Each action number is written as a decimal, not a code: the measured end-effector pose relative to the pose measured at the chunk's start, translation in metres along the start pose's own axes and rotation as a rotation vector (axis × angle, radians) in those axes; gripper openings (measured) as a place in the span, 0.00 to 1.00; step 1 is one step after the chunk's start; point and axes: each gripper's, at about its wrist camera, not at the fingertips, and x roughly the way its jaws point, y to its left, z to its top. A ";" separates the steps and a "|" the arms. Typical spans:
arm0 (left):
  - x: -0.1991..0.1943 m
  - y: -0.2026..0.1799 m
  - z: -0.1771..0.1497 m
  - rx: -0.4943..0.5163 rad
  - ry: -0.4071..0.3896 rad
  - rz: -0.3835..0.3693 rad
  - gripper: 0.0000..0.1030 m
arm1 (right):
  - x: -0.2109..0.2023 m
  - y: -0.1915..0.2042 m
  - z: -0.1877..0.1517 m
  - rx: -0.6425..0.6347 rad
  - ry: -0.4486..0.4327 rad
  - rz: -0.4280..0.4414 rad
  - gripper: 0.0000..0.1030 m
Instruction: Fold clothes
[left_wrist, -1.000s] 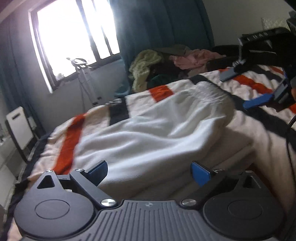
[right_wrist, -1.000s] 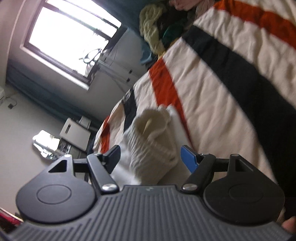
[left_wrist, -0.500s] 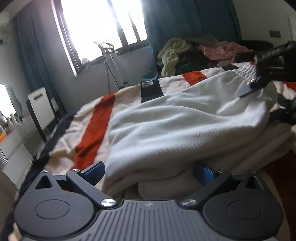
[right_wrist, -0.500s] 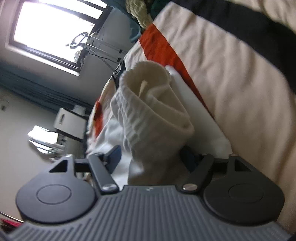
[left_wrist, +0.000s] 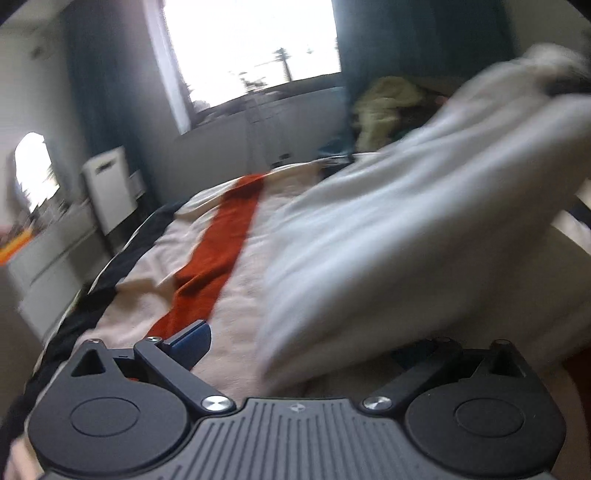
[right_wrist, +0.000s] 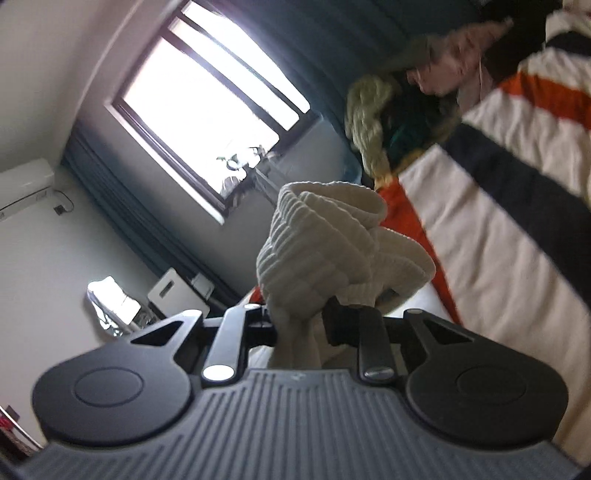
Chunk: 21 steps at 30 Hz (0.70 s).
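Item: one white ribbed knit garment with a gathered elastic band (right_wrist: 332, 254), lying across a cream blanket with orange and black stripes (left_wrist: 225, 236) that covers the bed; its far end is raised off the blanket. Right gripper (right_wrist: 301, 325): jaws closing, with the bunched ribbed band pinched between them and the pads already pressing on the cloth. Left gripper (left_wrist: 295, 347): jaws spread wide, one blue pad (left_wrist: 192, 341) clear over the blanket, the other hidden beneath the near edge of the garment, gripping nothing; the view is heavily blurred. Background: pile of unfolded clothes, yellow-green and pink (right_wrist: 399, 92), at the far end of the bed; bright window (left_wrist: 251, 48) with dark teal curtains. Step in hand, as judged: seizing the banded end to begin a fold. Next move calls for the left gripper to clench on the near edge, so both ends can be carried over together without the soft knit sagging or slipping.
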 end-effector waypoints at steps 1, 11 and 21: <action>0.002 0.008 0.001 -0.046 0.007 0.010 0.99 | 0.000 -0.004 0.001 0.007 0.002 -0.028 0.25; 0.007 0.064 -0.007 -0.484 0.114 -0.105 0.98 | 0.009 -0.103 -0.029 0.443 0.239 -0.395 0.72; 0.024 0.099 -0.031 -0.779 0.216 -0.165 0.98 | 0.032 -0.086 -0.037 0.352 0.351 -0.319 0.78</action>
